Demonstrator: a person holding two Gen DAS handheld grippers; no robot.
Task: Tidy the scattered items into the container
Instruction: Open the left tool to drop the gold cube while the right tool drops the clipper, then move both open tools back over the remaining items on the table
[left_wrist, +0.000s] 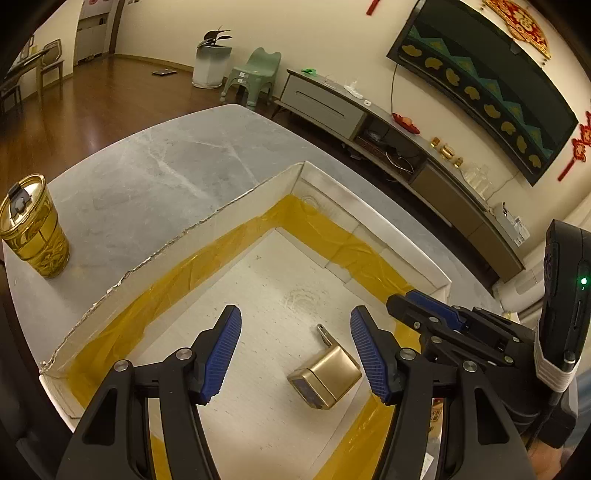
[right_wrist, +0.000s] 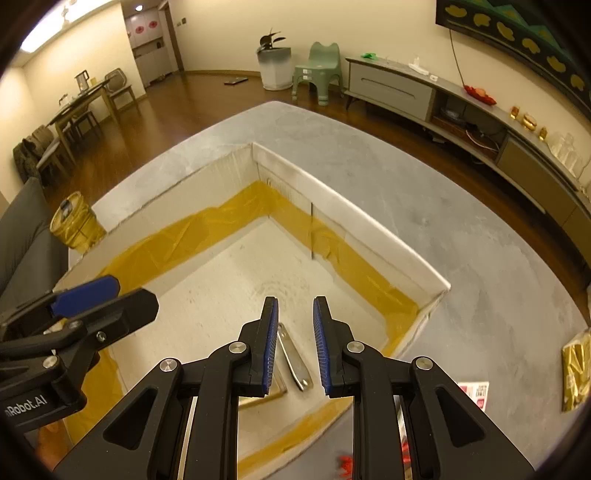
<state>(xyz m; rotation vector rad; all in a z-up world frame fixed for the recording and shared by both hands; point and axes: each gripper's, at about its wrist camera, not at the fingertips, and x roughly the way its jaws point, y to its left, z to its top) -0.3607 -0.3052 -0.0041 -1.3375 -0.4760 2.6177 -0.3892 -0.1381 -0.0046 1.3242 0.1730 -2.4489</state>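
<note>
A white cardboard box (left_wrist: 184, 236) lined with yellow tape sits on the grey marble table (left_wrist: 155, 166). On its floor lie a small gold box (left_wrist: 325, 376) and a metal nail clipper (left_wrist: 325, 335), touching each other. My left gripper (left_wrist: 294, 312) hovers open above them, with the gold box just inside its right finger. My right gripper (right_wrist: 295, 302) is open over the box (right_wrist: 369, 221), nothing between its pads. The nail clipper (right_wrist: 293, 358) lies below it. The gold box (right_wrist: 264, 397) is mostly hidden behind its left finger. Each gripper appears in the other's view: the right gripper (left_wrist: 410, 301), the left gripper (right_wrist: 129, 293).
A gold lidded tumbler (left_wrist: 33, 225) stands on the table left of the box. To the right of the box lie a gold foil packet (right_wrist: 576, 373), a red-and-white card (right_wrist: 476, 393) and something red (right_wrist: 347, 461). A TV cabinet (right_wrist: 406, 92) runs along the wall.
</note>
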